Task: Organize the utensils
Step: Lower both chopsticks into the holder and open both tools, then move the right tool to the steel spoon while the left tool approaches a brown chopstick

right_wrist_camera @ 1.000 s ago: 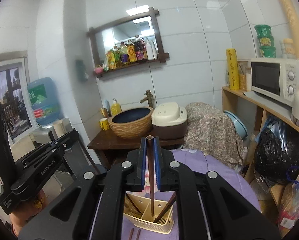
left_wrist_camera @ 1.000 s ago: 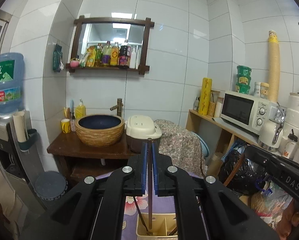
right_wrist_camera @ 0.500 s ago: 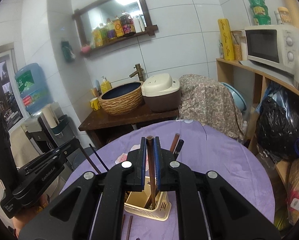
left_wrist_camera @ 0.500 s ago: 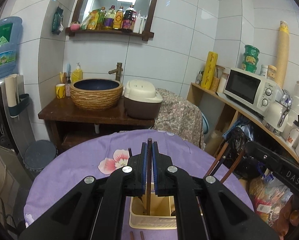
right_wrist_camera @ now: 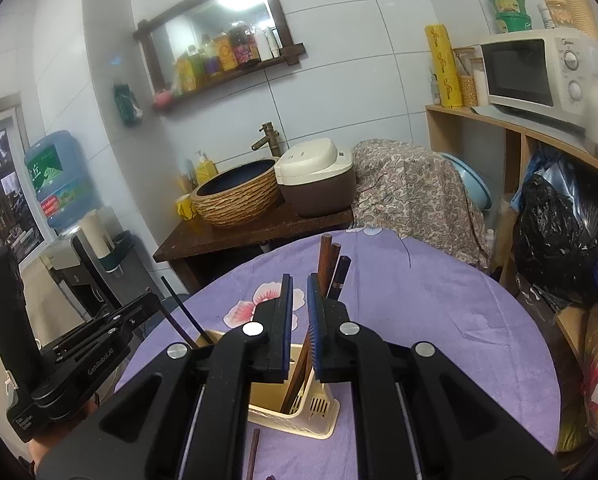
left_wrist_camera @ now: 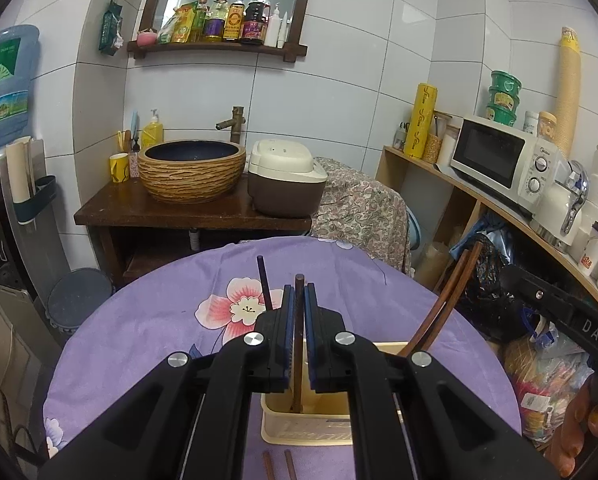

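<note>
A cream utensil holder [left_wrist_camera: 307, 424] stands on the purple flowered tablecloth [left_wrist_camera: 147, 344]; it also shows in the right wrist view [right_wrist_camera: 299, 412]. My left gripper [left_wrist_camera: 299, 292] is shut on a brown chopstick [left_wrist_camera: 298, 344] whose lower end reaches into the holder. A dark chopstick [left_wrist_camera: 264, 280] and two brown ones [left_wrist_camera: 447, 300] lean in the holder. My right gripper [right_wrist_camera: 299, 280] is just above the holder, jaws slightly apart and empty. Several chopsticks [right_wrist_camera: 327, 264] stand in the holder beyond it.
Loose chopsticks [left_wrist_camera: 279, 466] lie on the cloth in front of the holder. A sink stand with a woven basin [left_wrist_camera: 191, 170] and rice cooker [left_wrist_camera: 283, 182] lies beyond the table. A shelf with a microwave [left_wrist_camera: 503, 160] is at the right, a water dispenser [left_wrist_camera: 3, 92] at the left.
Both grippers tilted down over the holder. The right gripper let go of its brown chopstick, which now stands in the holder. The left chopstick went lower into the holder.
</note>
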Tool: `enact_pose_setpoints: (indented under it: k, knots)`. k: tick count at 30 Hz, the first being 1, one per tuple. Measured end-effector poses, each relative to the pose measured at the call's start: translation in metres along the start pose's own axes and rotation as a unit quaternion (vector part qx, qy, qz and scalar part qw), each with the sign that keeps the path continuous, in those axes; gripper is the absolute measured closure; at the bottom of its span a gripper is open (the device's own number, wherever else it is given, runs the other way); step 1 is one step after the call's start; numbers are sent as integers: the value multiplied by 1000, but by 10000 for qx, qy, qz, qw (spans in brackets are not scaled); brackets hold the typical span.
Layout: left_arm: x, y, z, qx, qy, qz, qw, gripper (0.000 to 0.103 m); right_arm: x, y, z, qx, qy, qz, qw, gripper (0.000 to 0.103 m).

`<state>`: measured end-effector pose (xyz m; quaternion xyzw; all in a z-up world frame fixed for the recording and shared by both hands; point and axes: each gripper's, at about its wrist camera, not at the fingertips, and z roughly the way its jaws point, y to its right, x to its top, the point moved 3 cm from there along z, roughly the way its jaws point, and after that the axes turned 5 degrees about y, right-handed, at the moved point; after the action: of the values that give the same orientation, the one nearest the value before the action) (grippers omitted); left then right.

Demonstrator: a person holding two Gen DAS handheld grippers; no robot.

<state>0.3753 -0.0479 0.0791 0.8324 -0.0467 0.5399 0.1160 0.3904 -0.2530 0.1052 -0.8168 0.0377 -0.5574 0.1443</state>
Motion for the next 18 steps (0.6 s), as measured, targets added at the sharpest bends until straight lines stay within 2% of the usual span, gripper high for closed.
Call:
enact_pose_setpoints:
  k: [1, 3, 4, 5, 6, 7, 9, 11, 12, 13, 14, 18]
  knots:
    - [0, 0, 0, -4, -7, 8, 10000, 94, -1, 1, -1, -14, 14, -8, 10000, 94]
    - [-2, 0, -2, -36, -19, 5, 10000, 74, -3, 1, -3, -60, 43, -32, 10000, 90]
    - [-2, -1, -4, -68, 7, -27, 10000, 53, -4, 1, -5, -82, 79, -59, 9999, 80]
    - [-3, -2, -7, -87, 60, -65, 9999, 45, -6, 1, -8, -85, 154, -90, 9998, 72]
    - [-4, -3, -12, -105, 154, -109, 9998, 44, -7, 2, -12, -107, 243, -114, 9996, 52]
    - [-5, -3, -17, -129, 203, -97, 9997, 43, -9, 2, -18, -159, 382, -168, 9990, 41]
    - [-8, -2, -25, -152, 276, -21, 9995, 37, -14, 0, -26, -217, 537, -349, 9977, 40]
    - [-13, -4, -37, -86, 446, 54, 9990, 28, -21, -3, -33, -299, 632, -531, 9961, 29]
    - [-16, -6, -41, -38, 504, 69, 9987, 26, -26, -4, -38, -376, 724, -637, 9946, 16]
    - [-20, -8, -45, -7, 534, 90, 9985, 21, -31, -4, -42, -428, 798, -710, 9934, 9]
    - [-26, -10, -49, 12, 543, 111, 9985, 16, -37, -4, -46, -509, 854, -814, 9917, 7]
    - [-48, -21, -61, 126, 535, 130, 9984, 10, -61, -5, -53, -596, 783, -1164, 9883, 6]
